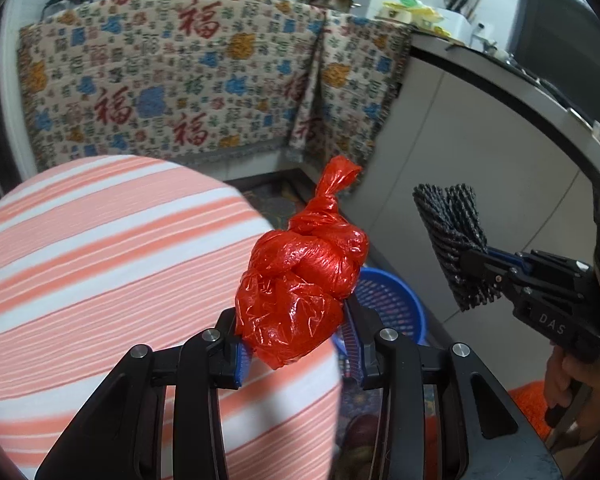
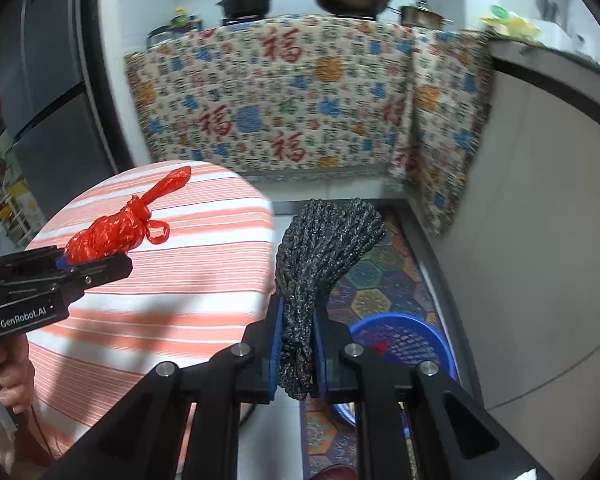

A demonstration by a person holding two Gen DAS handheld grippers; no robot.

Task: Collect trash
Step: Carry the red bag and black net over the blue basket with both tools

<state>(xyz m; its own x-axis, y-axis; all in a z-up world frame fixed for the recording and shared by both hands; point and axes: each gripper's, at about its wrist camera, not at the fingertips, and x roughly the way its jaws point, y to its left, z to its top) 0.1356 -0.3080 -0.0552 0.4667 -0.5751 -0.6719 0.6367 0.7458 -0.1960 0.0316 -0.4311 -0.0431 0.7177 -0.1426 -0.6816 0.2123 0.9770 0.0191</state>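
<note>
Left wrist view first: the left gripper (image 1: 300, 344) has its fingers clamped on a knotted red plastic bag (image 1: 300, 280), the twisted tail pointing up and away from the camera. It's being carried in the air just past the right edge of the round striped surface (image 1: 100, 260), not resting on it. The blue basket (image 1: 396, 300) sits on the floor right behind and below the bag, a bit to the right. Further right, the right gripper (image 1: 466, 276) holds a dark mesh wad (image 1: 452, 240).

Right wrist view: the fingers there are pressed together on that dark mesh wad (image 2: 320, 264), its long axis running up and away along the fingers. The blue basket (image 2: 404, 344) is just below and right of the tips. The left gripper (image 2: 88, 260) is over the striped surface (image 2: 180, 280) with the red bag (image 2: 112, 232).

I'd guess the basket is the drop spot, and the right hand looks nearer to it.
</note>
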